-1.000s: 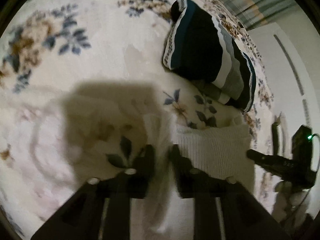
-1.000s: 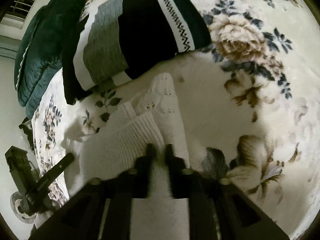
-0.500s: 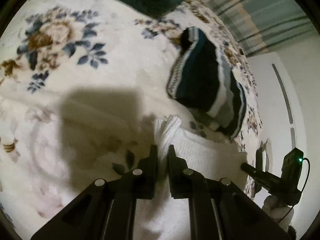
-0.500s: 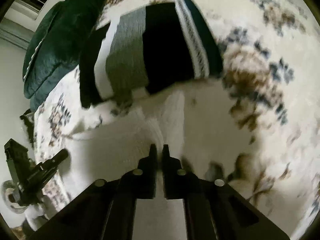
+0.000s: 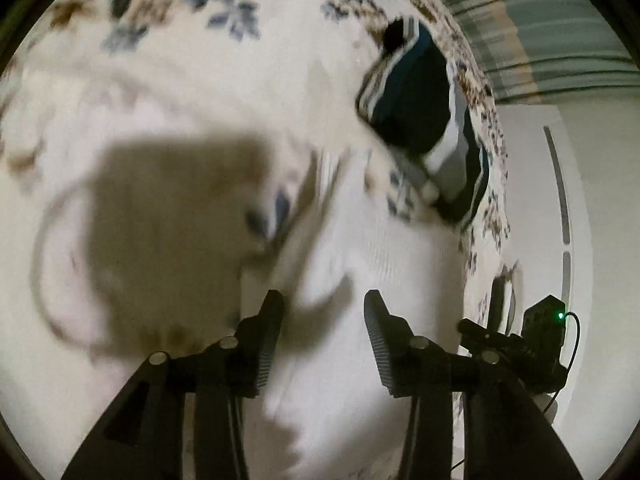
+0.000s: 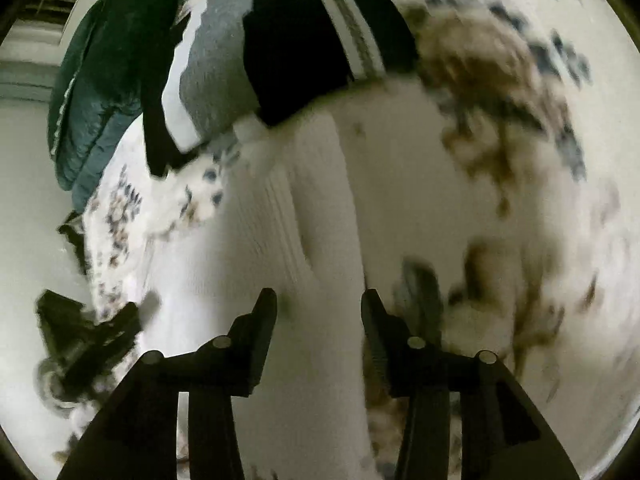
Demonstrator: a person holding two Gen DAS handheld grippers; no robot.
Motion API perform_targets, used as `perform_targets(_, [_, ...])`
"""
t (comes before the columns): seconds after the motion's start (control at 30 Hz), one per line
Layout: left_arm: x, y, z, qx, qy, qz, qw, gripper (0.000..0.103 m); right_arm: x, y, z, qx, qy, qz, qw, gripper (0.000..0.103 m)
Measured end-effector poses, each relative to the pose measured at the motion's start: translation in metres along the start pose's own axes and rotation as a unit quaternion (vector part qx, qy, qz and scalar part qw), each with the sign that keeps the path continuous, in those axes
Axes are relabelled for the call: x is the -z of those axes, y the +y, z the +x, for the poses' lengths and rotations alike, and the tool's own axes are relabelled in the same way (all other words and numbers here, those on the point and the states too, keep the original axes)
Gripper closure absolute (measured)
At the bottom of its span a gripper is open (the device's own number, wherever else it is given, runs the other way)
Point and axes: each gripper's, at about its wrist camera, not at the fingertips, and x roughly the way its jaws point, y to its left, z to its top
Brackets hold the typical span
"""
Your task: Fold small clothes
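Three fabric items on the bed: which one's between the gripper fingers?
The white ribbed knit garment, lying between both open grippers' fingers. The black-grey-teal striped folded sweater and dark green quilted cushion sit farther back.

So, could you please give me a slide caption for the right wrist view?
Open right gripper above a white ribbed knit garment on a floral blanket, beside a folded striped sweater.

Left gripper: jaws spread wide, nothing between them, black ribbed fingers pointing forward and tilted down. Right gripper: same, jaws wide apart, nothing clamped, fingers angled down. Each gripper shows at the edge of the other's view, so the two are side by side, near, not touching. Both views motion-blurred.
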Motion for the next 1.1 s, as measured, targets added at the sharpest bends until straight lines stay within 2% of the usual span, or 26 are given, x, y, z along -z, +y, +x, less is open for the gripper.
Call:
perform_targets(0.07, [0.013, -0.001, 0.004, -0.016, -0.008, 0.009, 0.9998, 0.073, 0.013, -0.009, 0.008, -0.019, 0.021, 0.014, 0.999, 0.057])
perform_targets(0.1, [0.016, -0.003, 0.004, -0.022, -0.014, 0.015, 0.9996, 0.088, 0.018, -0.012, 0.012, -0.026, 0.028, 0.02, 0.999, 0.057])
perform_targets(0.13, [0.019, -0.006, 0.001, -0.025, -0.027, 0.021, 0.9991, 0.089, 0.021, -0.016, 0.015, -0.039, 0.031, 0.027, 0.998, 0.057])
perform_targets(0.17, [0.02, -0.007, -0.002, -0.026, -0.036, 0.021, 0.9988, 0.091, 0.023, -0.018, 0.016, -0.048, 0.03, 0.033, 0.998, 0.061])
perform_targets(0.2, [0.02, -0.008, -0.007, -0.023, -0.046, 0.021, 0.9984, 0.096, 0.024, -0.018, 0.016, -0.058, 0.024, 0.035, 0.997, 0.084])
perform_targets(0.23, [0.02, -0.01, -0.012, -0.024, -0.057, 0.021, 0.9979, 0.097, 0.025, -0.016, 0.013, -0.054, 0.014, 0.028, 0.998, 0.096])
perform_targets(0.33, [0.02, -0.009, -0.025, -0.021, -0.078, 0.016, 0.9966, 0.098, 0.026, -0.01, -0.008, -0.024, -0.015, 0.026, 0.999, 0.097])
perform_targets(0.43, [0.017, 0.003, -0.02, -0.031, -0.069, 0.006, 0.9971, 0.098, 0.022, -0.01, -0.026, 0.011, -0.047, 0.024, 0.999, 0.101])
perform_targets(0.47, [0.017, 0.008, -0.014, -0.035, -0.059, 0.001, 0.9977, 0.098, 0.02, -0.013, -0.025, 0.02, -0.044, 0.022, 0.999, 0.101])
perform_targets(0.53, [0.015, 0.01, -0.004, -0.02, -0.035, -0.01, 0.9991, 0.094, 0.016, -0.019, -0.005, 0.018, 0.009, 0.02, 1.0, 0.1])
perform_targets(0.57, [0.013, 0.007, -0.002, -0.01, -0.026, -0.014, 0.9995, 0.093, 0.015, -0.019, -0.002, 0.016, 0.014, 0.023, 1.0, 0.099])
perform_targets(0.63, [0.006, -0.006, -0.002, -0.006, -0.023, 0.005, 0.9997, 0.084, 0.007, -0.016, -0.006, 0.001, 0.015, 0.013, 1.0, 0.097])
perform_targets(0.67, [0.0, -0.014, -0.004, -0.007, -0.029, 0.022, 0.9993, 0.081, 0.004, -0.013, -0.008, 0.0, 0.01, 0.009, 1.0, 0.093])
perform_targets(0.73, [-0.012, -0.026, 0.001, -0.015, -0.034, 0.043, 0.9984, 0.067, -0.01, -0.005, -0.021, -0.01, -0.02, -0.004, 1.0, 0.08])
perform_targets(0.77, [-0.021, -0.031, 0.007, -0.019, -0.034, 0.051, 0.998, 0.065, -0.016, -0.002, -0.021, -0.013, -0.025, -0.006, 1.0, 0.067])
perform_targets(0.8, [-0.029, -0.034, 0.015, -0.024, -0.033, 0.057, 0.9976, 0.065, -0.026, 0.003, -0.021, -0.013, -0.03, -0.011, 0.999, 0.064])
perform_targets(0.9, [-0.053, -0.047, 0.044, -0.053, -0.018, 0.084, 0.9949, 0.065, -0.049, 0.02, -0.006, 0.013, -0.025, -0.037, 0.999, 0.064])
perform_targets(1.0, [-0.063, -0.057, 0.055, -0.073, -0.018, 0.107, 0.9914, 0.065, -0.063, 0.043, -0.002, 0.04, -0.03, -0.08, 0.996, 0.063])
perform_targets(1.1, [-0.063, -0.074, 0.051, -0.114, -0.031, 0.149, 0.9817, 0.065, -0.064, 0.063, -0.001, 0.078, -0.039, -0.13, 0.988, 0.063])
